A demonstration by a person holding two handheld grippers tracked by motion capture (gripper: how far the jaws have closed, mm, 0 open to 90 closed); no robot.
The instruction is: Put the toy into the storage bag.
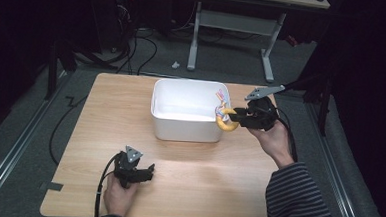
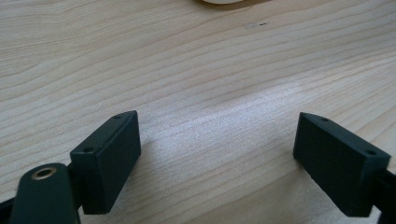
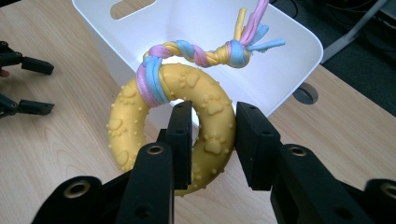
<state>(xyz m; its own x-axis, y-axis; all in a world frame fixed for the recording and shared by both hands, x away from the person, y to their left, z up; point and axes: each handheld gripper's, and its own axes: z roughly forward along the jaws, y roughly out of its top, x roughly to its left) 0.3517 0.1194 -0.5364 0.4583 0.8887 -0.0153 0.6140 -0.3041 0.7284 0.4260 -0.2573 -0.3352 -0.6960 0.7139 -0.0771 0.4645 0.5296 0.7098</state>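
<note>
Over on the left, the left gripper (image 1: 150, 172) rests low on the wooden table (image 1: 100, 128), near the front edge, with a hand wrapped around its body. In the left gripper view its two black jaws stand wide apart, nothing between them but bare wood grain.

Moving to the middle, the white tub (image 1: 187, 110) sits on the table towards the far edge, rectangular with rounded corners. Its floor looks bare and bright from above. In the right gripper view you can see a slot handle cut in its far wall.

Now to the right, and here is the action: the right gripper (image 1: 233, 116) is clamped on a yellow ring toy (image 3: 205, 116), one jaw through the hole and one outside, squeezing the ring's rim. The ring has paw prints and little bumps moulded in, and a braided rope (image 3: 196, 51) in pink, blue and yellow is looped round it, ending in a knot with loose tassels. The toy hangs in the air at the tub's right-hand wall, just outside the rim, its rope end reaching over the edge. The right hand, in a striped sleeve (image 1: 296, 199), holds it there.
</note>
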